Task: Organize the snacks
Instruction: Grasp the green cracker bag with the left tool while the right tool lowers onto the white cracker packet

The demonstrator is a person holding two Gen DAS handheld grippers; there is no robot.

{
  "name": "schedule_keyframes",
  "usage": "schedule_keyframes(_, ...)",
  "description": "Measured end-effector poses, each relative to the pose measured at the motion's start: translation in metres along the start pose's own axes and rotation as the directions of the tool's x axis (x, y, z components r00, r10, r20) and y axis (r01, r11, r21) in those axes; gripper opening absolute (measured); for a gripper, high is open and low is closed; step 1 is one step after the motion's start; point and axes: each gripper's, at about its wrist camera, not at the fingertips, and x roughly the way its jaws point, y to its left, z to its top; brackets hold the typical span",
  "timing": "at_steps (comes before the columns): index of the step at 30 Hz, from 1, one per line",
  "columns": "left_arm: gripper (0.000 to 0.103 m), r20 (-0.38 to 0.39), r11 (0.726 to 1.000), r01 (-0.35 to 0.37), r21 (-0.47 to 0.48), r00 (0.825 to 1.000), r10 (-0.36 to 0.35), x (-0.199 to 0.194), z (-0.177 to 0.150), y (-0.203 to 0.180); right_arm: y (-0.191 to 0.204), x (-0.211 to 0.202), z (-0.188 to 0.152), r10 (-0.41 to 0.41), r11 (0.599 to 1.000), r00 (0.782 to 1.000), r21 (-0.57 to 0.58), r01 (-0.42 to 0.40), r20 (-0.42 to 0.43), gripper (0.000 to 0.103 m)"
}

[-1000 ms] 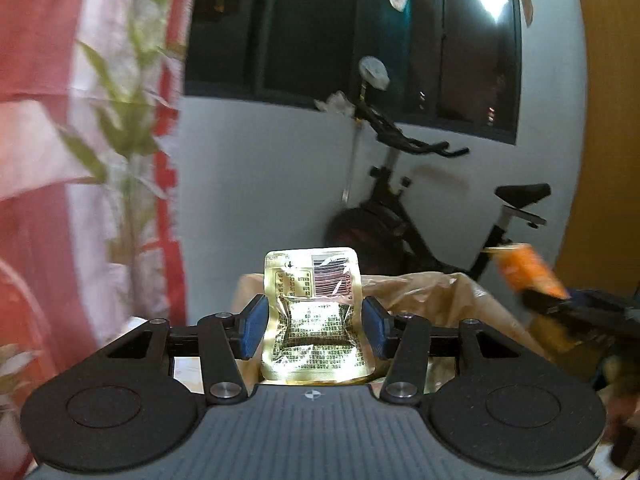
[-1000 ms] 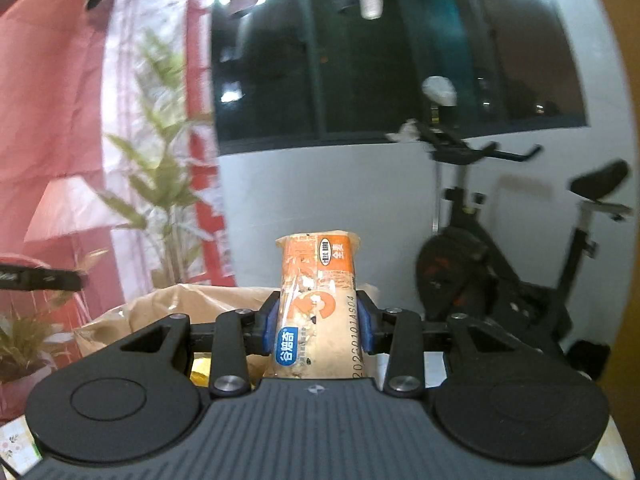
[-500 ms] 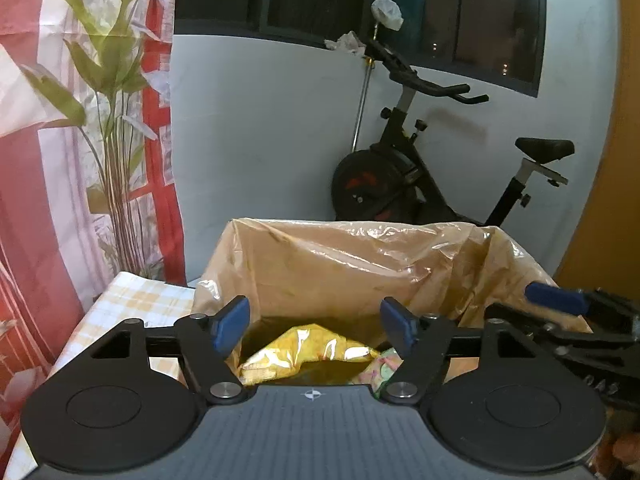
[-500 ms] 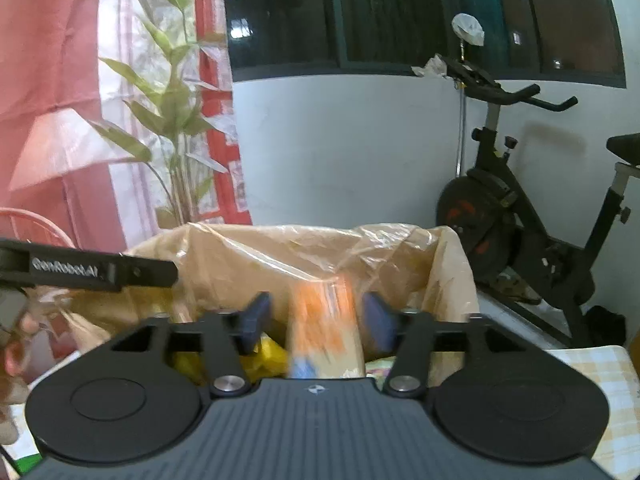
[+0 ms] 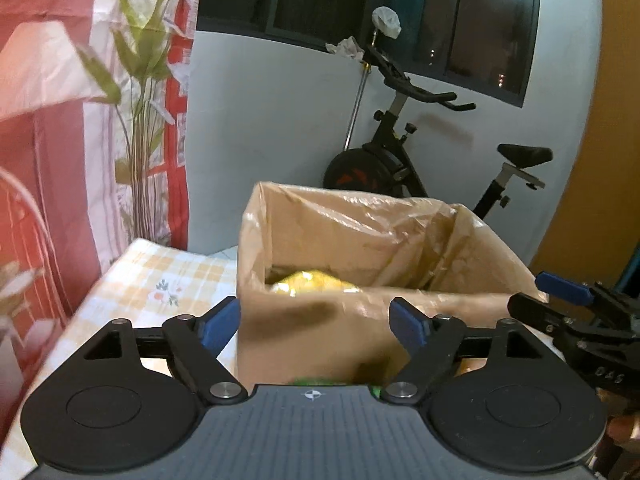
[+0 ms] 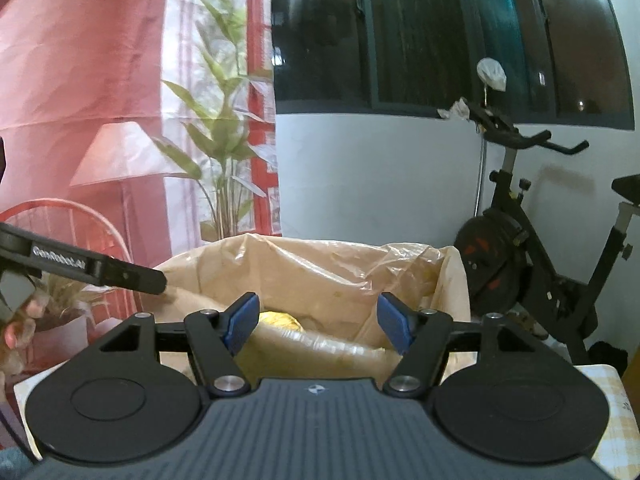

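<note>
A cardboard box lined with a tan plastic bag [image 5: 360, 232] [image 6: 328, 268] stands on the table ahead of both grippers. A yellow snack packet [image 5: 312, 282] [image 6: 280, 318] lies inside it. My left gripper [image 5: 316, 322] is in front of the box's near wall; its jaws are opening and nothing is between them. My right gripper [image 6: 318, 322] stands open and empty at the box's near rim. In the left wrist view the right gripper's fingers [image 5: 560, 284] show at the right edge. The left gripper's finger [image 6: 100, 270] reaches in from the left in the right wrist view.
A checked tablecloth [image 5: 160, 276] covers the table left of the box. An exercise bike [image 5: 404, 160] [image 6: 532, 248] stands behind by the white wall. A potted plant [image 6: 224, 160] and a red curtain [image 6: 80, 100] are at the left. A hand [image 6: 16, 332] shows at the left edge.
Both grippers have let go: the gold packet left the left jaws and the orange packet dropped from the right jaws into the box. Both jaws have widened and the grippers pulled back from the box.
</note>
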Motion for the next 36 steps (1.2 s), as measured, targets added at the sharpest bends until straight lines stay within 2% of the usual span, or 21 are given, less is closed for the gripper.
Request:
schedule_keyframes(5,0.086,-0.018,0.999,0.005,-0.036,1.000,-0.006,-0.007,-0.028,0.002,0.009,-0.023,-0.030,-0.038,0.999,0.999,0.012,0.038,0.017,0.068)
schedule_keyframes(8,0.087,-0.031,0.995,0.056,-0.087,0.998,-0.059,-0.002,-0.042,0.006,0.014,-0.031,-0.049,-0.051,0.998,0.999,0.043,0.051,0.009,0.068)
schedule_keyframes(16,0.090,-0.092,0.983,0.120,-0.140,0.987,-0.134,0.022,-0.067,-0.001,0.017,-0.027,-0.084,-0.036,0.993,0.997,0.108,0.043,-0.067,0.068)
schedule_keyframes(21,0.090,-0.135,0.964,0.133,-0.231,0.977,-0.167,0.038,-0.087,0.006,0.010,-0.022,-0.101,-0.040,0.989,0.992,0.134,0.055,-0.116,0.068)
schedule_keyframes(23,0.094,-0.136,0.955,0.142,-0.261,0.974,-0.182,0.044,-0.092,0.008,0.008,-0.019,-0.108,-0.037,0.987,0.989,0.148,0.058,-0.142,0.068)
schedule_keyframes(28,0.094,-0.145,0.949,0.150,-0.276,0.970,-0.196,0.054,-0.095,0.001,0.005,-0.015,-0.123,-0.030,0.984,0.982,0.165,0.061,-0.185,0.068)
schedule_keyframes(31,0.094,-0.133,0.953,0.135,-0.272,0.975,-0.177,0.057,-0.095,-0.004,0.004,-0.014,-0.130,-0.030,0.982,0.978,0.174,0.067,-0.207,0.068)
schedule_keyframes(33,0.092,-0.137,0.957,0.124,-0.262,0.977,-0.164,0.060,-0.096,-0.008,0.002,-0.013,-0.134,-0.030,0.980,0.976,0.185,0.071,-0.218,0.068)
schedule_keyframes(34,0.087,-0.139,0.959,0.117,-0.258,0.978,-0.156,0.061,-0.097,-0.008,0.001,-0.013,-0.136,-0.029,0.979,0.975,0.190,0.072,-0.221,0.068)
schedule_keyframes(35,0.076,-0.136,0.961,0.112,-0.252,0.979,-0.150,0.060,-0.098,-0.008,0.000,-0.013,-0.138,-0.029,0.978,0.974,0.193,0.074,-0.225,0.068)
schedule_keyframes(36,0.075,-0.122,0.962,0.121,-0.245,0.980,-0.155,0.059,-0.099,-0.009,-0.001,-0.013,-0.139,-0.030,0.978,0.973,0.196,0.076,-0.228,0.068)
